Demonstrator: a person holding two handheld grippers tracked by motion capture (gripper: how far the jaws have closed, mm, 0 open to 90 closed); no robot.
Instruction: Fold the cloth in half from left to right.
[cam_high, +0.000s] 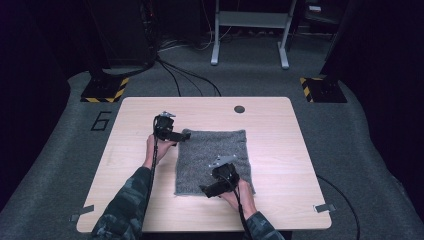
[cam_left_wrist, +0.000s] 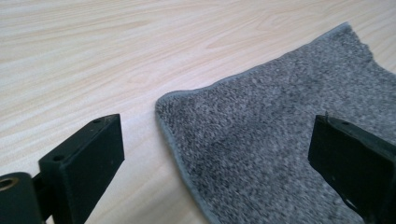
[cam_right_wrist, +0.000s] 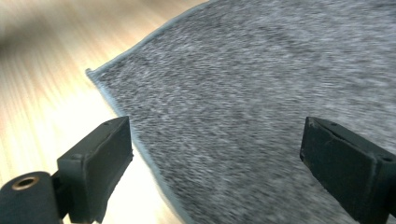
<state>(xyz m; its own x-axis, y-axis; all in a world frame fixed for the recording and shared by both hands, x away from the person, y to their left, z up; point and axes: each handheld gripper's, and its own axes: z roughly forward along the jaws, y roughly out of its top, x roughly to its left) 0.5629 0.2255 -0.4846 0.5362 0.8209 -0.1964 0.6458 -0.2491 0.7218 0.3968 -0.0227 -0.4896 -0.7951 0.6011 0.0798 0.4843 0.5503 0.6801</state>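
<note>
The grey towel (cam_high: 212, 161) lies flat on the tabletop (cam_high: 280, 135). My left gripper (cam_high: 182, 135) straddles its far left corner, my right gripper (cam_high: 206, 190) its near left corner, both spread wide, ready to pinch and fold.

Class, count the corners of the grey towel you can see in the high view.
4. On the grey towel: far-left by the left claw, far-right, near-right, near-left beside the right claw. None looks hidden.

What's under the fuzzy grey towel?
The grey towel lies flat on the wooden table, so light wood shows all around it. Whatever sits beneath it is covered; no bump shows. Both grippers, left and right, are open at its corners.
</note>
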